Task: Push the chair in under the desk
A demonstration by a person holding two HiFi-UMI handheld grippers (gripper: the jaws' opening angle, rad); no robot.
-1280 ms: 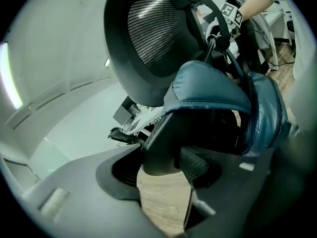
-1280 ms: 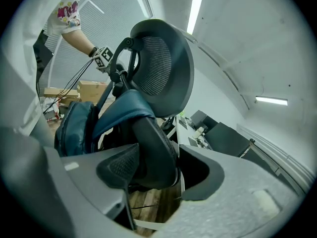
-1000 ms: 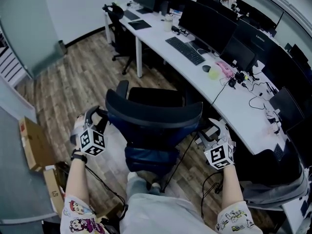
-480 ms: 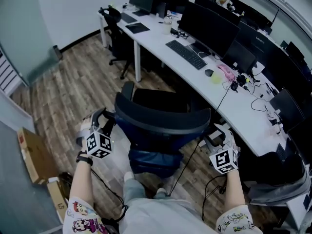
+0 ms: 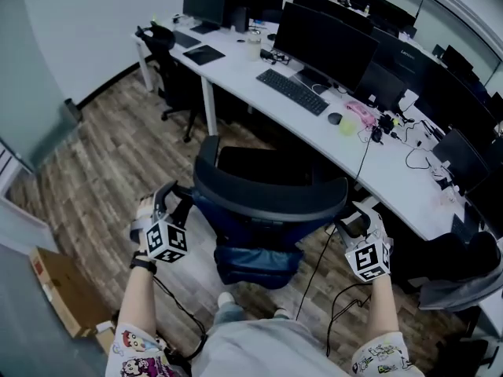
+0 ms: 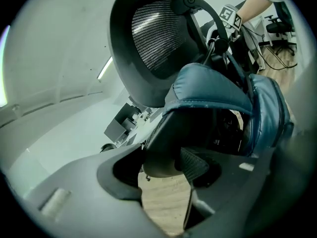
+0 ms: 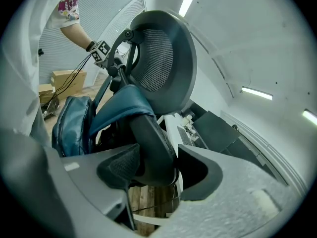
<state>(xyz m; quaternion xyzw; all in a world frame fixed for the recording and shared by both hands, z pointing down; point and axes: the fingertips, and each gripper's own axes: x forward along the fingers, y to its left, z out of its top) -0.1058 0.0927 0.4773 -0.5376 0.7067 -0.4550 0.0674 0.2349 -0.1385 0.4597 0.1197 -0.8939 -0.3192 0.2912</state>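
The black office chair with a curved mesh back (image 5: pixel 271 193) stands on the floor facing the long white curved desk (image 5: pixel 393 171), seat toward the desk and back toward the person. The back's long axis runs across the head view, roughly along the desk's near edge, and the seat's front lies near that edge. A blue padded cover (image 5: pixel 255 254) hangs over the back. The left gripper (image 5: pixel 178 196) and right gripper (image 5: pixel 343 225) each clamp a smooth black side bar of the back frame between ribbed pads, one at each end. The floor is grey-brown wood planks (image 5: pixel 118 148). Dark flat monitors (image 5: pixel 322 42) and a black keyboard (image 5: pixel 292 91) sit on the desk, and a brown cardboard box (image 5: pixel 67 293) lies at the left
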